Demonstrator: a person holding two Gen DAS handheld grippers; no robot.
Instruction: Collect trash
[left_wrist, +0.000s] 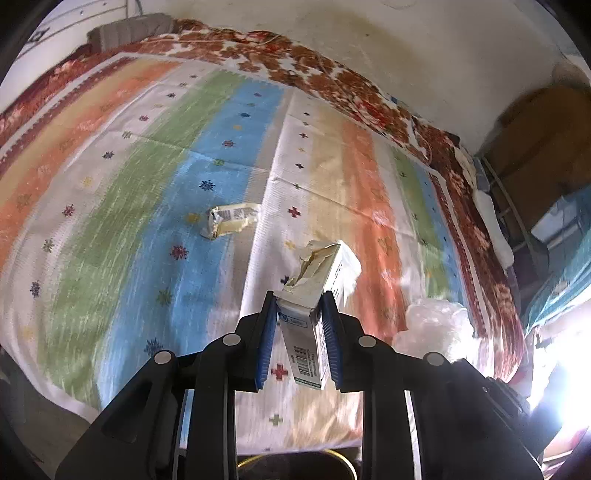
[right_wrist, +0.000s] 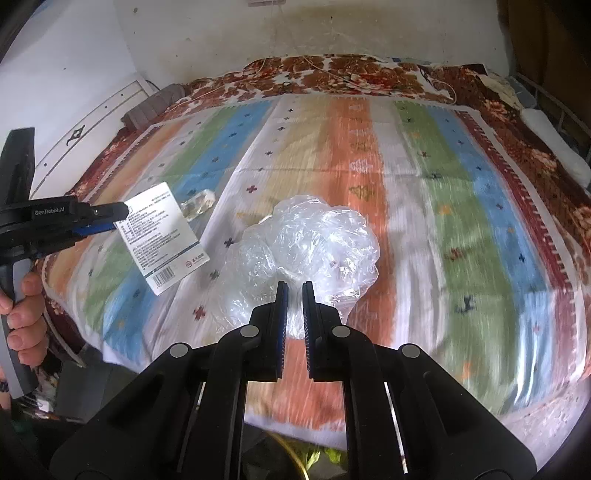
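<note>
My left gripper (left_wrist: 300, 299) is pinching a torn white carton (left_wrist: 314, 291), lifted off the striped bedspread (left_wrist: 129, 177). Right gripper (right_wrist: 294, 291) is nearly closed, clamped on a wad of clear plastic wrap (right_wrist: 306, 243). A crumpled wrapper (left_wrist: 231, 219) still lies on the spread, around 11 o'clock from the carton.

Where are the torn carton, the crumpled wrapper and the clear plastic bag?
torn carton (left_wrist: 308, 332): left wrist view, its printed side.
crumpled wrapper (left_wrist: 231, 220): left wrist view, its middle.
clear plastic bag (right_wrist: 306, 243): right wrist view, its crinkled middle.
</note>
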